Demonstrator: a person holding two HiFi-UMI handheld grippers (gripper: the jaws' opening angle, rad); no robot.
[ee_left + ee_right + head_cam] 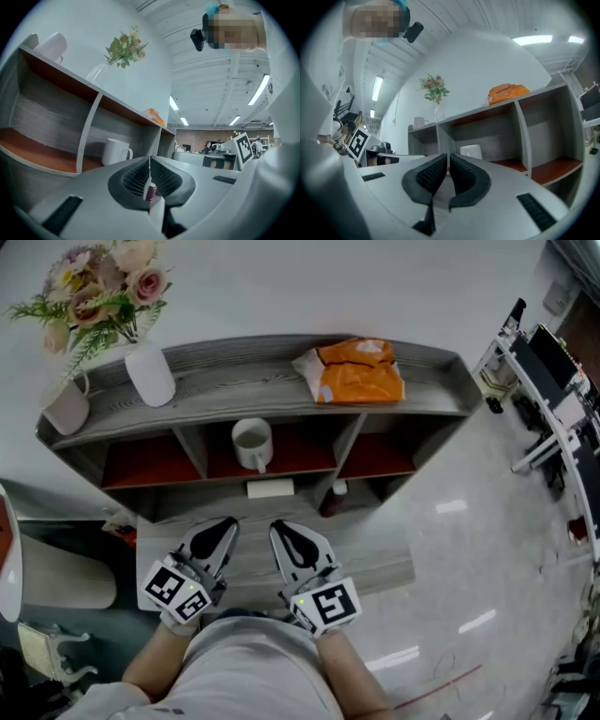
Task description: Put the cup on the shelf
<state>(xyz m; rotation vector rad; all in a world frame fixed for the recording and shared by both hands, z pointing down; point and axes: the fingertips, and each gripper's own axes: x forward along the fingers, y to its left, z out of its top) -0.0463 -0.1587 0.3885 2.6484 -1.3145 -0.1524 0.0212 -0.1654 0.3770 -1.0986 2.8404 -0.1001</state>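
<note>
The white cup (pixel 251 442) stands upright in the middle compartment of the grey shelf (pixel 262 381), its handle toward me. It also shows in the left gripper view as the cup (pixel 115 151) and in the right gripper view as the cup (pixel 471 152). My left gripper (pixel 221 527) and right gripper (pixel 285 531) sit side by side near my body, over a low grey table (pixel 380 563) in front of the shelf. Both point at the shelf and stay well short of the cup. The left gripper (pixel 149 160) and right gripper (pixel 448 156) are each shut, with nothing held.
On the shelf top stand a vase of flowers (pixel 148 369), a second mug (pixel 67 405) at the left end and an orange bag (pixel 358 371). A white box (pixel 270 488) and a dark bottle (pixel 334 499) lie below. Equipment racks (pixel 553 390) stand at the right.
</note>
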